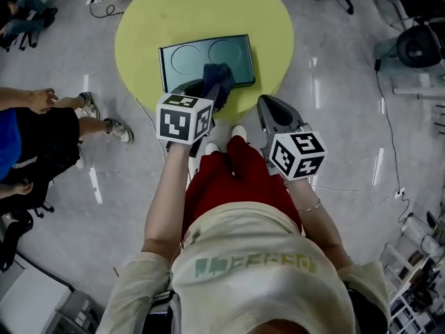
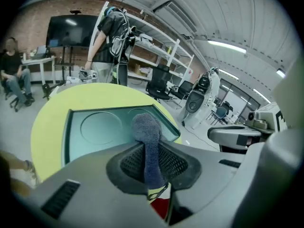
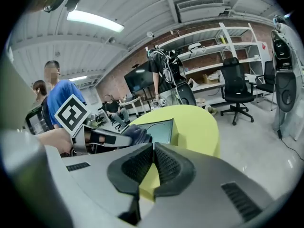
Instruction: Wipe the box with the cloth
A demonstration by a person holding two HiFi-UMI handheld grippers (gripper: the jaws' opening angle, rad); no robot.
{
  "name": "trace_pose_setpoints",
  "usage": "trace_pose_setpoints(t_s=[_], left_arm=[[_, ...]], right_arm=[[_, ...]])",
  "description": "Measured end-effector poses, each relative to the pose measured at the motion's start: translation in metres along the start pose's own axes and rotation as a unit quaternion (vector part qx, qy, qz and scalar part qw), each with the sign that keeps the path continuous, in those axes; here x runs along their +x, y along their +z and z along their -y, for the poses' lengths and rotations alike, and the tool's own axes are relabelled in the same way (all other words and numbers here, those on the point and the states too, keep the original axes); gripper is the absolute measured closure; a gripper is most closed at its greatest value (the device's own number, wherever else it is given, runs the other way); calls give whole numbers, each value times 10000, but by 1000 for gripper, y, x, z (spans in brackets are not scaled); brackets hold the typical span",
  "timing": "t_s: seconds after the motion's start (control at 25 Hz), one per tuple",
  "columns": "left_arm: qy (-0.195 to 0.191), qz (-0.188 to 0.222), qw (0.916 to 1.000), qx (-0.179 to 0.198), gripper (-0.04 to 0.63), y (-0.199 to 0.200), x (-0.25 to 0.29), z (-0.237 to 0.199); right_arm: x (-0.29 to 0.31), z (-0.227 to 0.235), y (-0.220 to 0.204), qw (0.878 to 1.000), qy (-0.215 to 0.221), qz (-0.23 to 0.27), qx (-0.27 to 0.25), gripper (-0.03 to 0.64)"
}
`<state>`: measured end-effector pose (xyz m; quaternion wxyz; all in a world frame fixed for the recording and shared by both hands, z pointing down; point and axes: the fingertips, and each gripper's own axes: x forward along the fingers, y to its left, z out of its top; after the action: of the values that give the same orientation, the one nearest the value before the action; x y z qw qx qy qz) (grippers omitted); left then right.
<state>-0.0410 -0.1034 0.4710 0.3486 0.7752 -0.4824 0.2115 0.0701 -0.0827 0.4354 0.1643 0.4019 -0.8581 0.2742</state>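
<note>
A flat dark teal box (image 1: 205, 60) with two round recesses in its top lies on the round yellow table (image 1: 139, 26), near its front edge. My left gripper (image 1: 208, 90) is shut on a dark blue cloth (image 1: 217, 77), whose free end rests over the box's near edge. In the left gripper view the cloth (image 2: 148, 141) stands pinched between the jaws of that gripper (image 2: 152, 163), with the box (image 2: 99, 127) just beyond. My right gripper (image 1: 268, 106) hangs off the table's front right edge, shut and empty; its jaws (image 3: 153, 151) meet, and the box (image 3: 160, 130) lies ahead.
A person's legs and shoes (image 1: 104, 120) stand on the floor at left. Someone with a backpack (image 2: 111, 32) stands behind the table. Office chairs (image 3: 237, 91), shelving (image 3: 209, 46) and a floor cable (image 1: 389, 138) ring the table.
</note>
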Motion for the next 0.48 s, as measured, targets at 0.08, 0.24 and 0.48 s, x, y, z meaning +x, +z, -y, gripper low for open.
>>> trace_pose_setpoints(t_s=[0.08,0.24,0.48], left_arm=[[173,44,9997,-143,534,-11,-12,-22],[500,76,9981,-341,534,-29,-40,-57],[969,120,9937,-556,534,-52,-84,-94]], right_arm=[[11,-13,-4,9999,134,-57,-87,578],[21,-41,-10,9991,329,-148,-226,578],[15,-73,-17,9980,458,-223,-369,578]])
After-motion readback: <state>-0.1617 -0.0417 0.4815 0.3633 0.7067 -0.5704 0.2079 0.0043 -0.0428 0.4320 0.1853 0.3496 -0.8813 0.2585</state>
